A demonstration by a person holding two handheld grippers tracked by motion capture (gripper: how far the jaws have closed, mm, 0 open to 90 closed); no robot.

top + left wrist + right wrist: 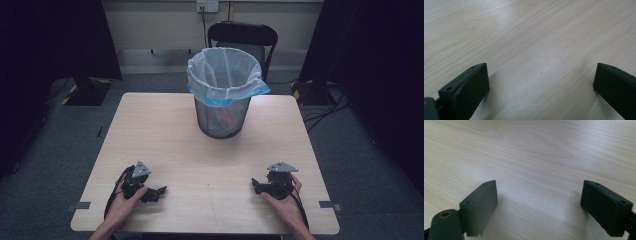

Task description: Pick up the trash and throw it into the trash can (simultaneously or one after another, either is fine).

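A black mesh waste bin [223,107] lined with a white and blue bag stands at the far middle of the light wooden table [165,145]; something red shows through its mesh. My left gripper [159,192] rests low on the table's near left, held by a hand, jaws wide apart and pointing right. In the left gripper view the left gripper [541,82] has bare wood between its jaws. My right gripper [255,185] rests at the near right, pointing left, also open. In the right gripper view the right gripper [539,200] holds nothing.
A black chair [242,37] stands behind the table past the bin. Dark curtains hang at both sides, with stand bases and cables [325,105] on the grey floor. Black tape marks [79,205] sit at the table's near corners.
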